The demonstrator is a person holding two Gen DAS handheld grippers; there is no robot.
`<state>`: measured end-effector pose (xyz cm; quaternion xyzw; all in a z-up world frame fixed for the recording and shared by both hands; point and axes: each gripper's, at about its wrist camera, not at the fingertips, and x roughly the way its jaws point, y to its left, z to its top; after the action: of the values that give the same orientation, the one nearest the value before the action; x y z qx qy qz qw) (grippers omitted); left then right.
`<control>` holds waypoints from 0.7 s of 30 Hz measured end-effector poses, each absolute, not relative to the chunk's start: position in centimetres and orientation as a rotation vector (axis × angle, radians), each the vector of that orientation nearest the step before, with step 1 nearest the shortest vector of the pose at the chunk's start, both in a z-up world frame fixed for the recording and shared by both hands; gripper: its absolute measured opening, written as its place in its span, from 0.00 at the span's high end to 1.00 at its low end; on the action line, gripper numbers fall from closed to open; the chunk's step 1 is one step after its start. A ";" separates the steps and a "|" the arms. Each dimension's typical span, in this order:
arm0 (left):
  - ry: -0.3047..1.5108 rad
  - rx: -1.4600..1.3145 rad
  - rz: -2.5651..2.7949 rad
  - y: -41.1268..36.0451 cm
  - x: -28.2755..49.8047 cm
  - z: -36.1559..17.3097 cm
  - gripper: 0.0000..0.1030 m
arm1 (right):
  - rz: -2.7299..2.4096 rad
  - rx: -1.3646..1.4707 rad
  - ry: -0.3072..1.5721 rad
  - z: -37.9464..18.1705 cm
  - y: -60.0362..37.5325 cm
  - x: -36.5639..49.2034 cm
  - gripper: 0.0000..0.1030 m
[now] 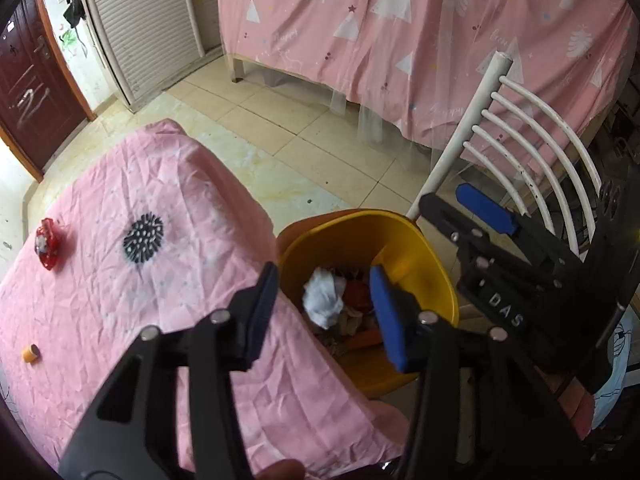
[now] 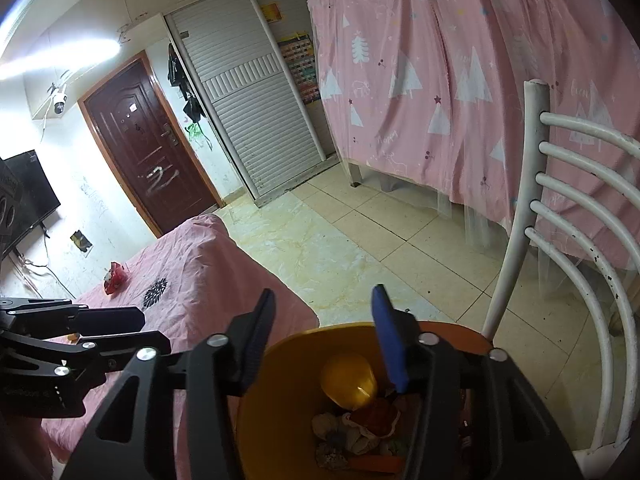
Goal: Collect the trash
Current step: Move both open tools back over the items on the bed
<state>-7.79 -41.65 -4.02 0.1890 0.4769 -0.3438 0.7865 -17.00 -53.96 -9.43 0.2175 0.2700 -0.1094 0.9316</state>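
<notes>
Left wrist view: my left gripper (image 1: 324, 300) hangs released over the yellow bin (image 1: 420, 240), white tissue (image 1: 324, 296) below it. Right gripper (image 2: 324, 336) also released above the bin. Remaining trash, the red wrapper (image 1: 48, 248), lies far left on the surface (image 1: 140, 320). Approach low, pinch its middle.

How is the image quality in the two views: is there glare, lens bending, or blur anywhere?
Right wrist view: a ceiling light burns out into a white streak at upper left, and the chair bars bow from fisheye bending. Left wrist view: lighting is even with no such glare; the white wad in the yellow bin looks soft, maybe blurred. Both views darken at the round lens border.
</notes>
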 end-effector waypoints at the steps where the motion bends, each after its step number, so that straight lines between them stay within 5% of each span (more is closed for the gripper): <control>1: 1.028 0.406 -0.739 -41.6 -7.7 -4.0 0.54 | -0.224 0.445 0.553 -9.4 -54.1 -17.0 0.53; 16: 1.015 0.311 -0.677 -35.4 -5.1 -2.5 0.54 | -0.171 0.380 0.572 -7.2 -50.3 -13.7 0.53; 21: 0.987 0.265 -0.615 -31.2 -3.2 -1.7 0.45 | -0.114 0.326 0.587 -6.1 -46.8 -10.7 0.53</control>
<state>-3.23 -31.16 -1.69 0.1247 0.4648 -0.2898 0.8273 -10.68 -46.76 -6.08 0.1596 0.2879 -0.0561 0.9426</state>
